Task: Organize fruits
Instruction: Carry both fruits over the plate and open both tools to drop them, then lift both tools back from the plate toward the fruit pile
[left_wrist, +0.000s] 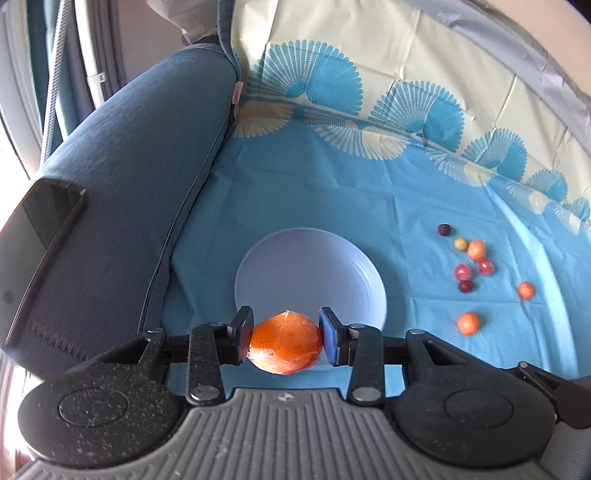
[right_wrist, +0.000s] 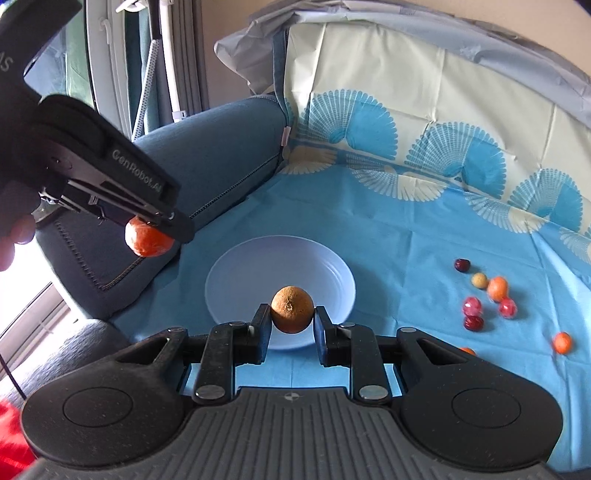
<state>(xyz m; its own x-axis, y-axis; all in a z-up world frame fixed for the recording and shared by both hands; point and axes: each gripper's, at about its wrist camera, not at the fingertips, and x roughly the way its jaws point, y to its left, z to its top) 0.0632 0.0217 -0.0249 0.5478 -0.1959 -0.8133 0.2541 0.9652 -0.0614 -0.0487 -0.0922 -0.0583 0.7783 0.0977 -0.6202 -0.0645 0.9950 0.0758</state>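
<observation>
My left gripper (left_wrist: 286, 338) is shut on a plastic-wrapped orange (left_wrist: 284, 345) and holds it above the near rim of a pale lilac plate (left_wrist: 332, 266). It also shows in the right wrist view (right_wrist: 155, 229) at the left, with the orange (right_wrist: 146, 240) above the sofa arm. My right gripper (right_wrist: 291, 317) is shut on a brownish-orange fruit (right_wrist: 291, 308) above the near part of the plate (right_wrist: 240, 280). Several small loose fruits (left_wrist: 469, 266) lie on the blue cloth to the plate's right, also in the right wrist view (right_wrist: 487, 299).
A blue sofa arm (left_wrist: 140, 177) rises left of the plate, with a dark phone (left_wrist: 37, 240) on it. The patterned blue cloth (left_wrist: 332, 177) covers the seat and backrest. A lone small orange fruit (left_wrist: 468, 323) lies near the front right.
</observation>
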